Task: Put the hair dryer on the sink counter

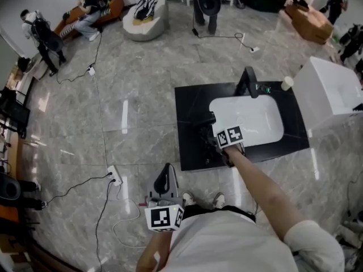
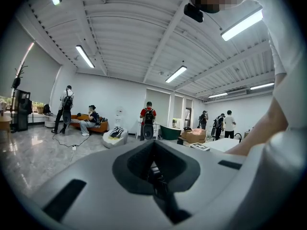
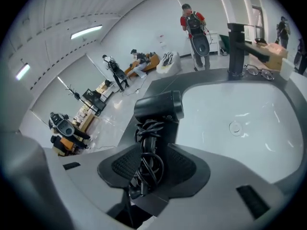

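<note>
Right gripper view showed the right gripper [image 3: 151,153] clamped on the cord-wrapped handle of the hair dryer [image 3: 160,107] at the sink counter [image 3: 160,83] beside the basin [image 3: 249,109]; left gripper [image 2: 154,170] jaws were together.

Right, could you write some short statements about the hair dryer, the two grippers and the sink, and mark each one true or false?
1. The hair dryer has its handle between the jaws of the right gripper. True.
2. The hair dryer's cord lies stretched across the floor. False: it is wound around the handle.
3. The left gripper holds a towel. False: its jaws are together with nothing between them.
4. The faucet is black. True.
5. The sink is black. False: it is white; the counter is black.
</note>
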